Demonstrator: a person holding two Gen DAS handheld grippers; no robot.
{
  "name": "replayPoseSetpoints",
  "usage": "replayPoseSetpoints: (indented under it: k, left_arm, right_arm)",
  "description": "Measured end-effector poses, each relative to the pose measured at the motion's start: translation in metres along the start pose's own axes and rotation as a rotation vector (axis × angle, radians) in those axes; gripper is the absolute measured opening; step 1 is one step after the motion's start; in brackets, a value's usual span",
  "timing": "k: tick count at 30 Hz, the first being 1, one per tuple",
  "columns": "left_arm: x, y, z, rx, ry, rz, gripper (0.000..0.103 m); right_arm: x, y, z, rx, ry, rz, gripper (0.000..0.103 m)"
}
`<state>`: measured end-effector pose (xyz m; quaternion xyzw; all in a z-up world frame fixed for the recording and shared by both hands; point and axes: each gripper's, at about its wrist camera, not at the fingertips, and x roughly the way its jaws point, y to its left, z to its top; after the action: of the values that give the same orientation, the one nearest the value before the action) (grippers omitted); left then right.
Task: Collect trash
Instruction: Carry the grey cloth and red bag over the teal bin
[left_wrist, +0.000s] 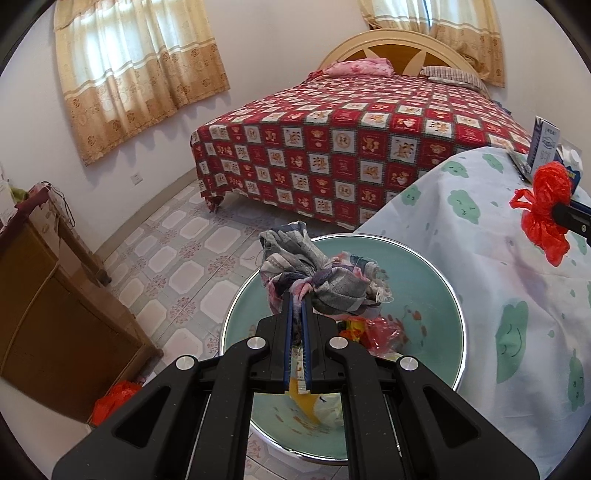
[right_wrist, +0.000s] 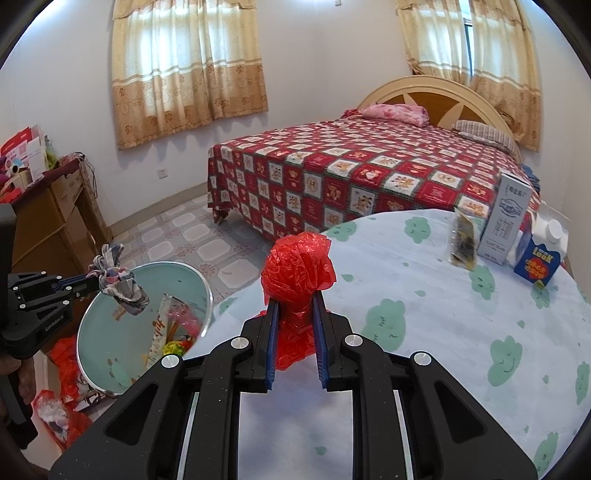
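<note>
I am holding a knotted, frayed plaid cloth scrap (left_wrist: 314, 273) in my left gripper (left_wrist: 297, 295), jaws pinching it just above the round, glossy teal basin (left_wrist: 439, 295); my right gripper (right_wrist: 297, 301) is clamping a crinkly, bunched red plastic bag (right_wrist: 297, 269) beside that basin, over the cloud-printed tablecloth (right_wrist: 424, 314); wrappers are lying inside the basin.

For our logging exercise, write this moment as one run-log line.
left gripper: shut on knotted checked cloth rag, above pale green round basin | right gripper: shut on crumpled red plastic bag, over cloud-print tablecloth
</note>
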<state>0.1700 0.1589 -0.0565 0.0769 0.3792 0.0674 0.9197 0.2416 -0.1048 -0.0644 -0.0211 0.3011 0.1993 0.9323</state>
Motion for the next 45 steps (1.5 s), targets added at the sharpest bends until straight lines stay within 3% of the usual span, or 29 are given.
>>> replayPoseSetpoints:
  k: [22,45]
  left_arm:
    - [-0.007,0.012,-0.004,-0.018,-0.002,0.029,0.005]
    - [-0.001,0.024,-0.003,-0.038,0.0,0.109,0.005]
  right_arm:
    - [0.009,0.029,0.007,-0.041,0.002,0.05,0.018]
    - [0.018,0.046,0.01,-0.084,0.011,0.086,0.018]
